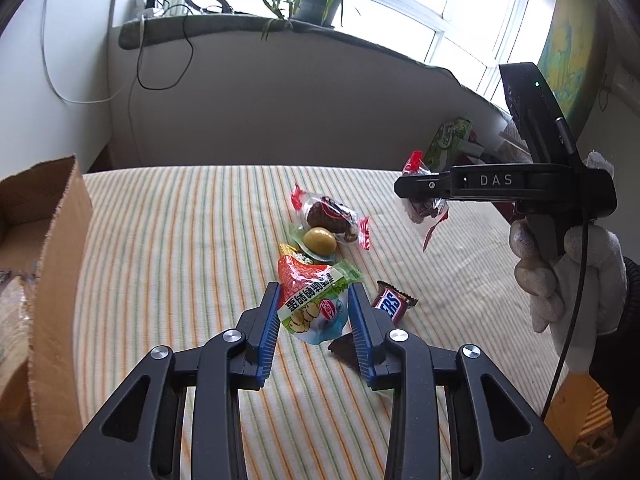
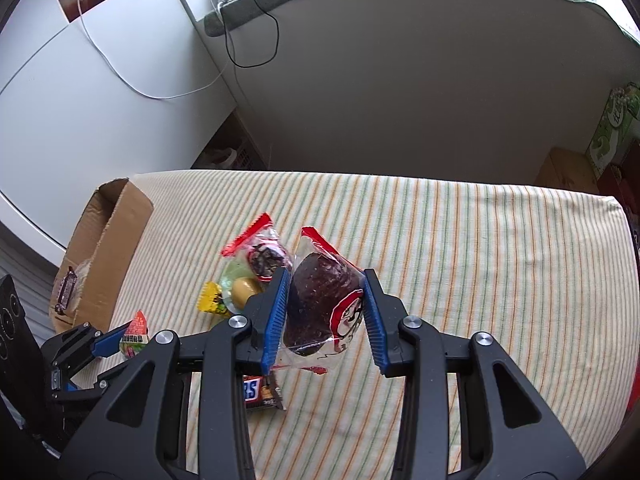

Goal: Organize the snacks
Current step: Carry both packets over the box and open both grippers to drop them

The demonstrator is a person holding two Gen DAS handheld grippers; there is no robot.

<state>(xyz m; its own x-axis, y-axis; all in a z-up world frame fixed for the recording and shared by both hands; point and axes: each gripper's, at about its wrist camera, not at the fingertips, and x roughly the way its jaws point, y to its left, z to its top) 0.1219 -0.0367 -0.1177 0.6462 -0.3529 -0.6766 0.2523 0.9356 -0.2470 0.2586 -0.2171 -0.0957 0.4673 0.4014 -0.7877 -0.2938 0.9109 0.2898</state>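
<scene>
While both packets hang clear of the striped surface (image 2: 480, 240), the left hand-held gripper (image 1: 314, 304) clamps a green-and-red snack pouch (image 1: 312, 300) and the right hand-held gripper (image 2: 326, 300) pinches a dark cake packet (image 2: 320, 300), probably bound for the cardboard box (image 2: 104, 248) at left.

On the striped table (image 2: 480, 240), a cardboard box (image 2: 100, 256) stands at the table's 9 o'clock edge with packets lying inside it. Near the centre lies a small heap: a wrapped date snack (image 1: 332, 216), an egg-shaped sweet (image 1: 319, 240) touching it at its 6 o'clock, and a small foil sweet (image 2: 211, 298) just beside that. A Snickers bar (image 1: 390, 304) lies at the heap's 5 o'clock, apart from it. Above the cloth, a jelly packet (image 1: 312, 304) sits between the left gripper's (image 1: 314, 304) fingers, and a dark cake packet (image 2: 324, 304) between the right gripper's (image 2: 326, 300).
</scene>
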